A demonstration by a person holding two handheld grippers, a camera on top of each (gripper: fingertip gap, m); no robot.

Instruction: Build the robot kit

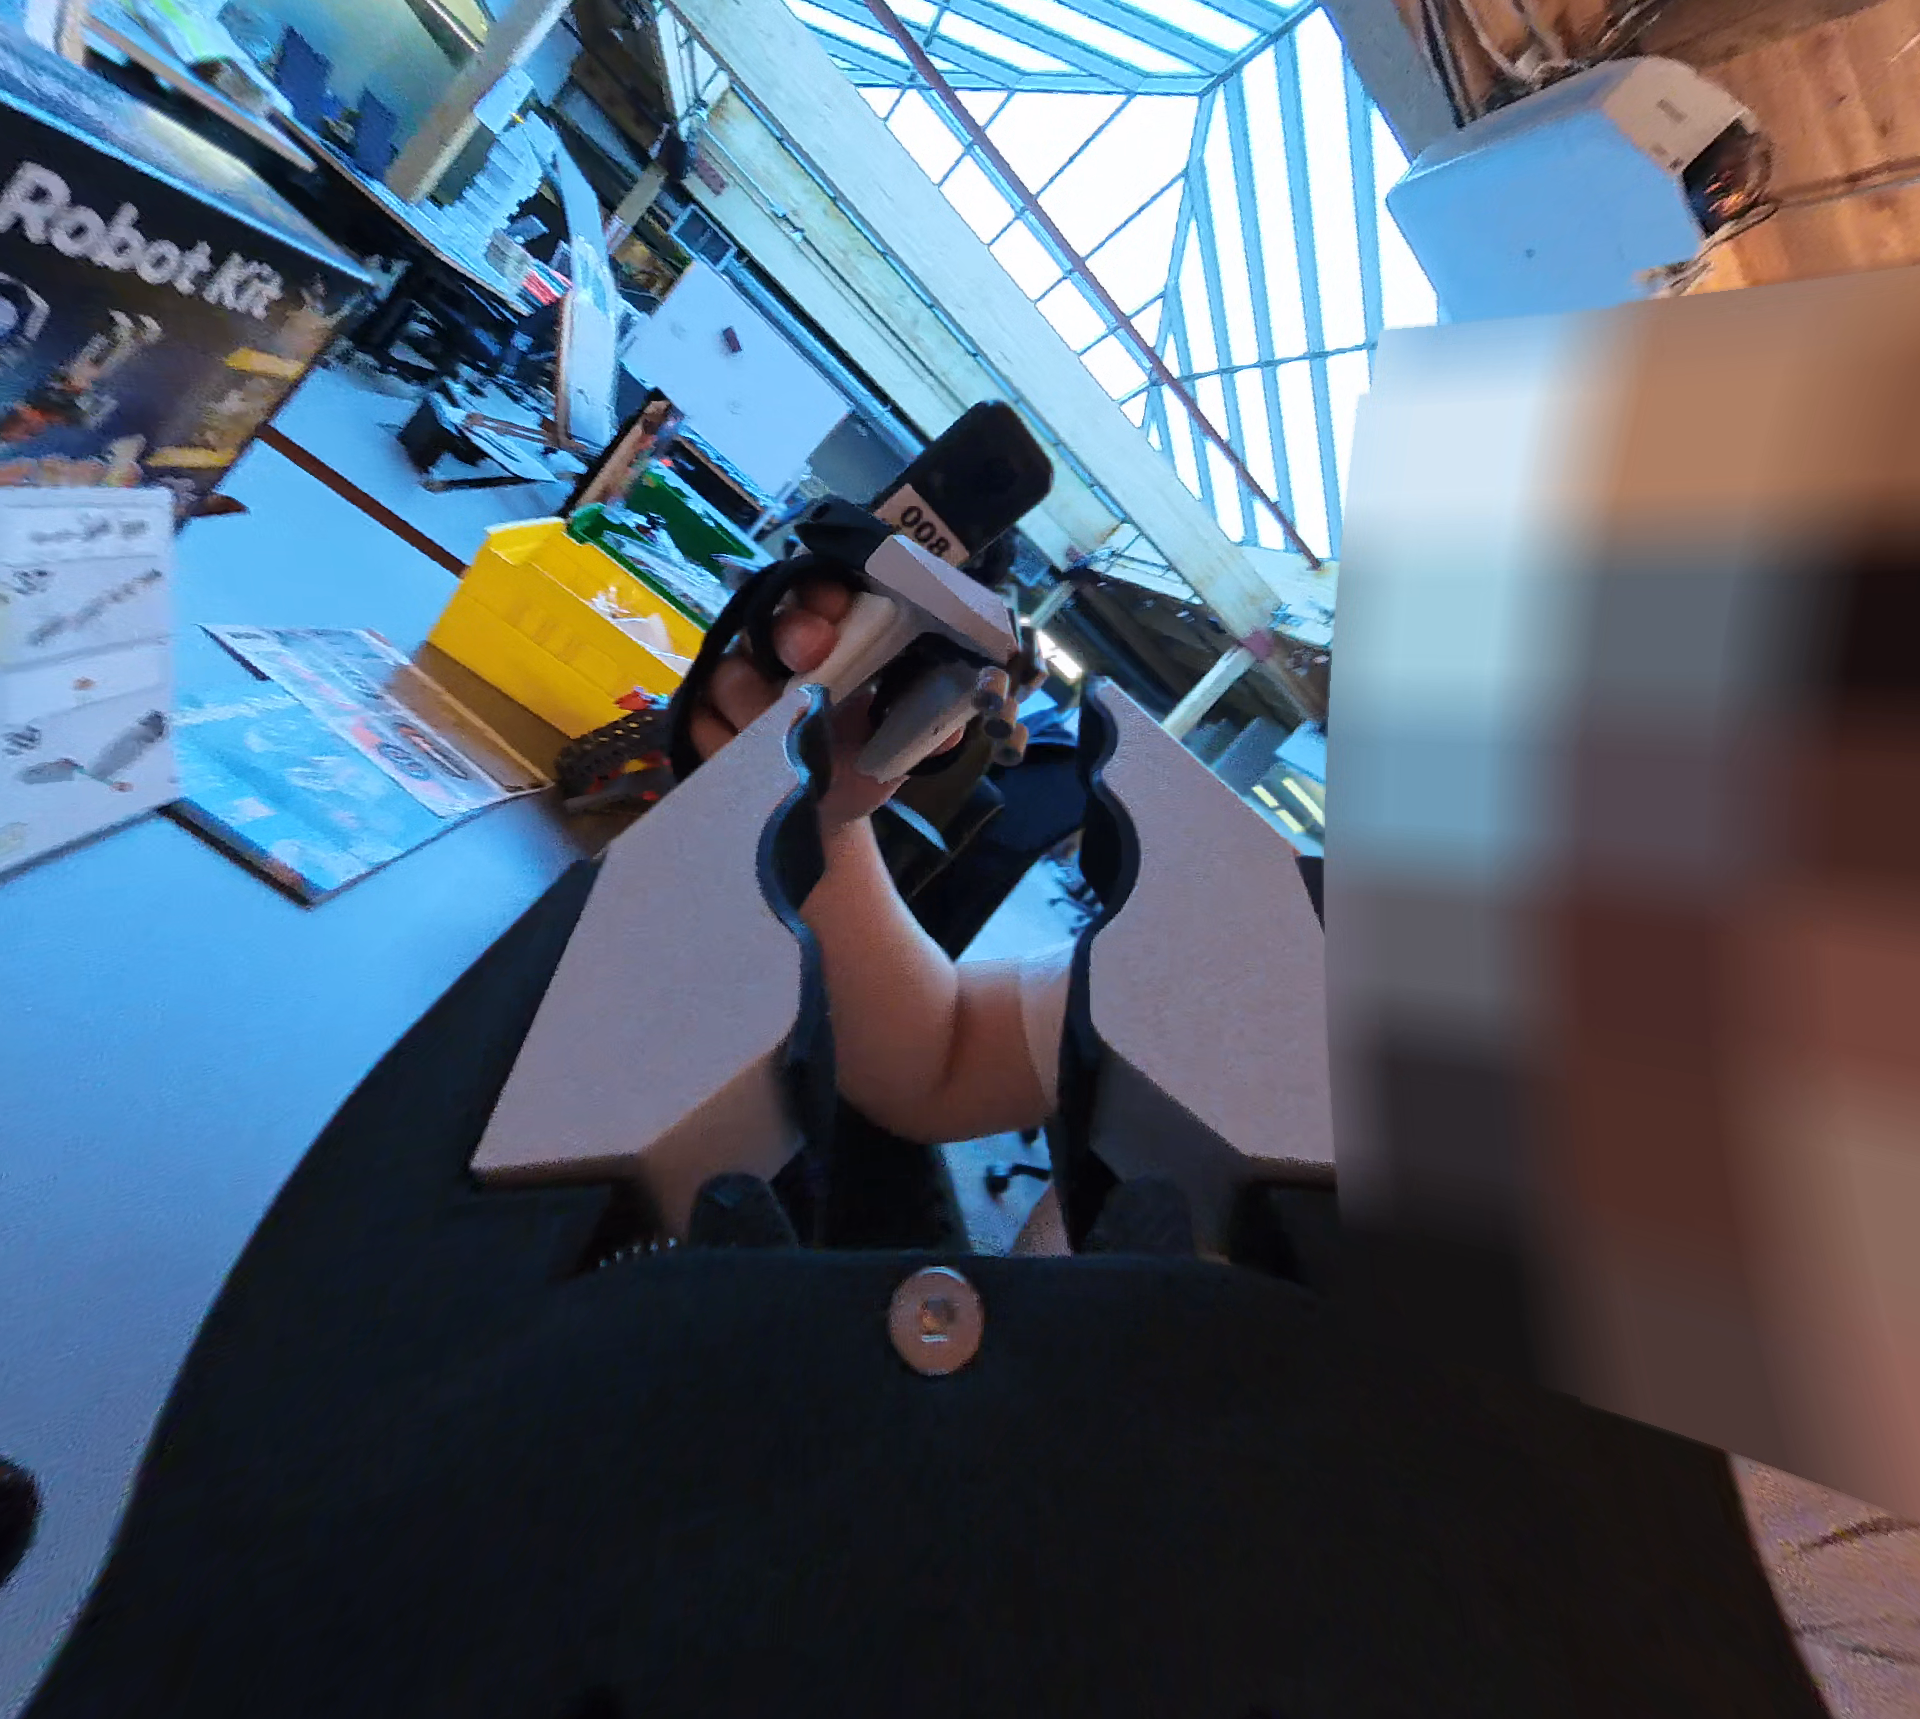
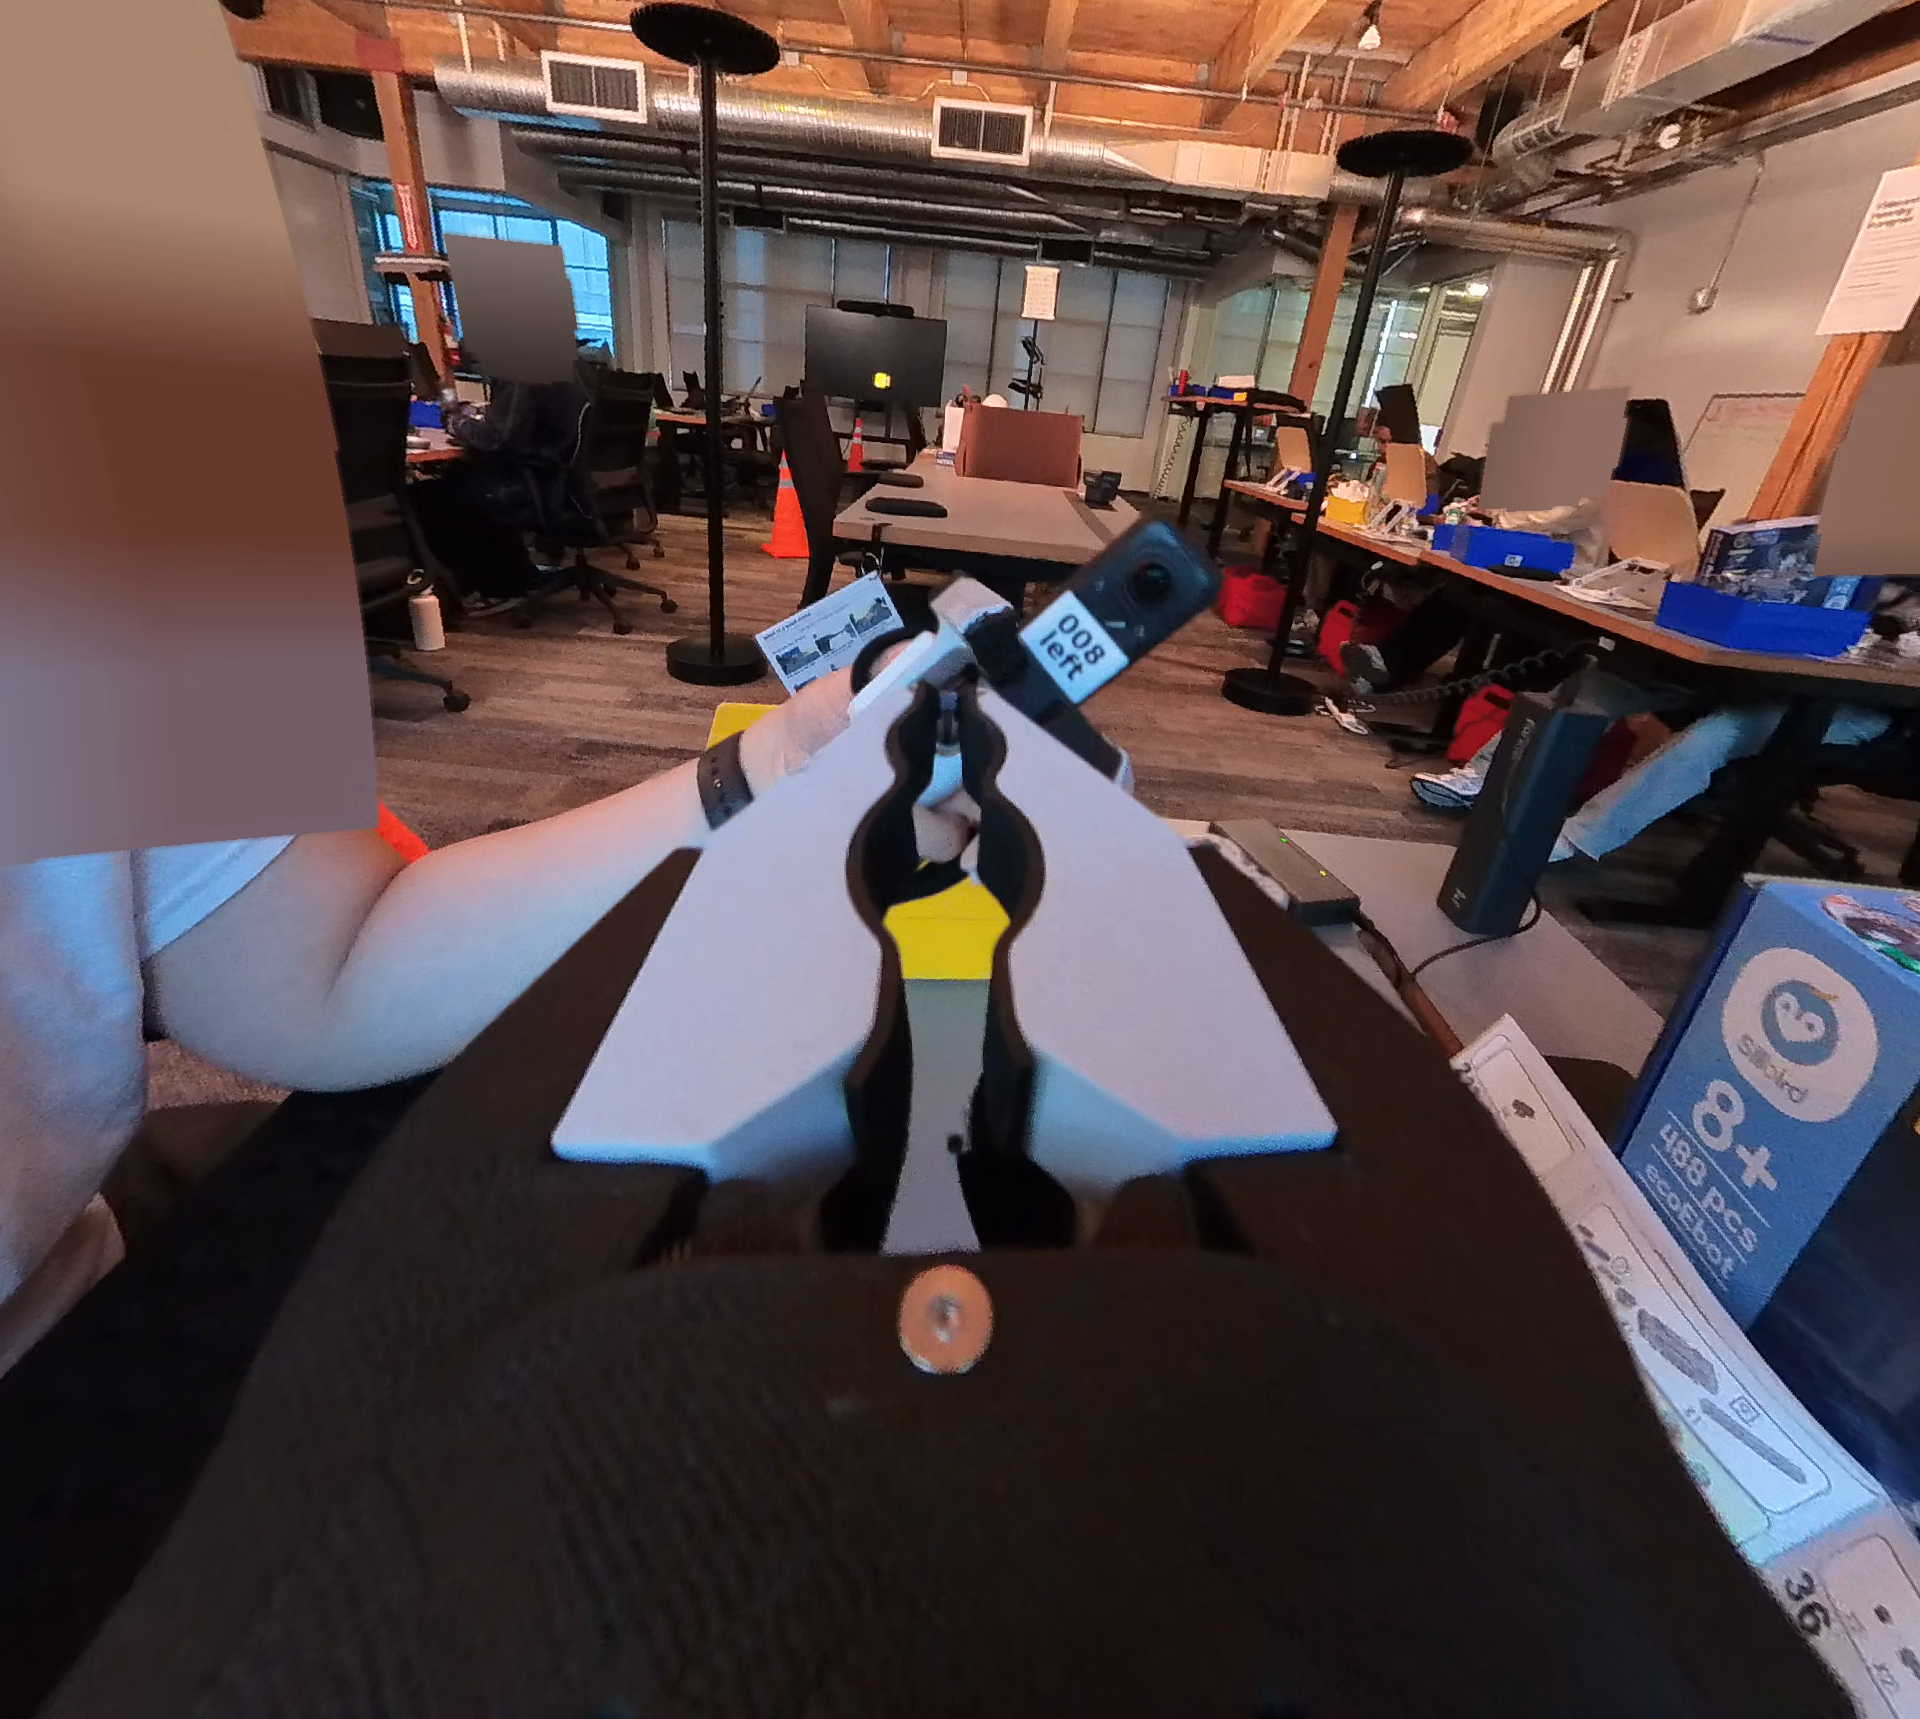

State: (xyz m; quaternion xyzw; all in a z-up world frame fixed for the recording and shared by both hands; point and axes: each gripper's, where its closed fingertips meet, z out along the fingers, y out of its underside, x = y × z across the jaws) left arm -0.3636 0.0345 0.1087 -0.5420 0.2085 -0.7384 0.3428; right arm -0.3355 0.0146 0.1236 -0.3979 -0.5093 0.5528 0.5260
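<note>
- White table [image 1: 260, 994]: lying below and to the side of both grippers, which are hanging in the air above it, touching nothing on it.
- Black kit box [image 1: 135, 298]: standing on the far part of the table, well apart from both grippers.
- Blue kit box [image 2: 1766, 1098]: sitting at the table edge beside the right gripper, with a printed parts sheet [image 2: 1662, 1357] leaning against it.
- Yellow bin [image 1: 561, 630]: resting on the table with a green bin [image 1: 665, 526] just behind it, showing through the right gripper's gap in the right wrist view.
- Open instruction booklet [image 1: 343, 734]: lying flat near the yellow bin.
- Left gripper [image 1: 951, 724]: pointing steeply upward toward a skylight, fingers standing wide apart and gripping nothing. The person's forearm and the other gripper are showing between them, farther off.
- Right gripper [image 2: 945, 719]: pointing level across the room at the left gripper. Its fingers are drawn close with a narrow slit showing along their length, and nothing is seen clamped.
- Hand [image 1: 769, 682]: wrapping the right gripper's handle.
- Dark tracked model piece [image 1: 613, 755]: lying by the booklet, untouched.
</note>
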